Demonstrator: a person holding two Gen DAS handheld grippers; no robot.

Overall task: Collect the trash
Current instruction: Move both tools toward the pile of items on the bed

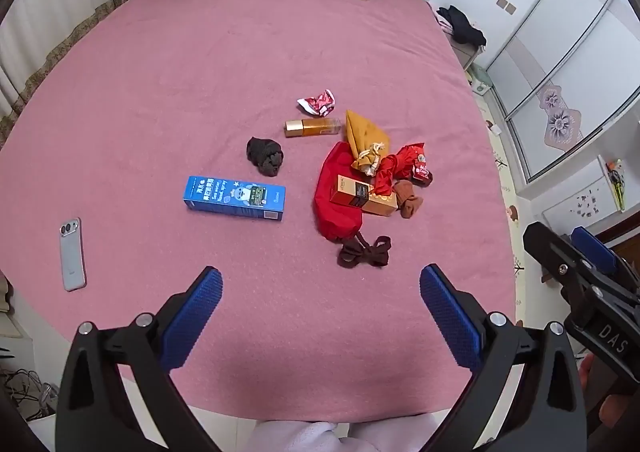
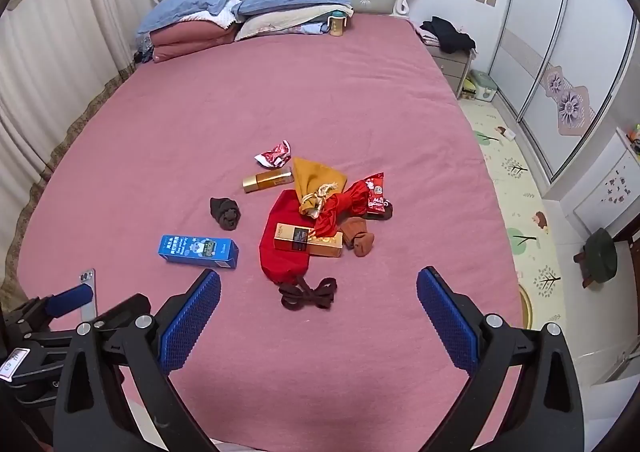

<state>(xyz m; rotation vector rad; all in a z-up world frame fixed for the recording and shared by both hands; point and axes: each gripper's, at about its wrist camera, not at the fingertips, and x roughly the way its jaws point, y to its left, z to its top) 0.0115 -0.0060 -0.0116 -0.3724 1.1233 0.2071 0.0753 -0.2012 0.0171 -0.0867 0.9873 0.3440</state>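
Litter lies on the pink bed [image 1: 200,72]: a crumpled red-white wrapper [image 1: 317,102] [image 2: 274,154], a red snack packet [image 1: 416,166] [image 2: 374,192], a blue box [image 1: 236,197] [image 2: 198,251], an orange-gold box [image 1: 364,195] [image 2: 308,239], a gold bottle [image 1: 314,127] [image 2: 267,180], a red pouch [image 1: 336,208] and a mustard pouch [image 1: 364,132]. My left gripper [image 1: 320,284] is open and empty above the bed's near edge. My right gripper [image 2: 318,284] is open and empty, just short of a dark bow [image 2: 308,294].
A grey phone [image 1: 73,254] lies at the bed's left near edge. Dark socks [image 1: 266,156] and brown socks [image 1: 408,198] lie among the items. Pillows [image 2: 240,8] and a cup [image 2: 337,23] are at the headboard. A nightstand [image 2: 452,60], wardrobe and stool [image 2: 600,256] stand right.
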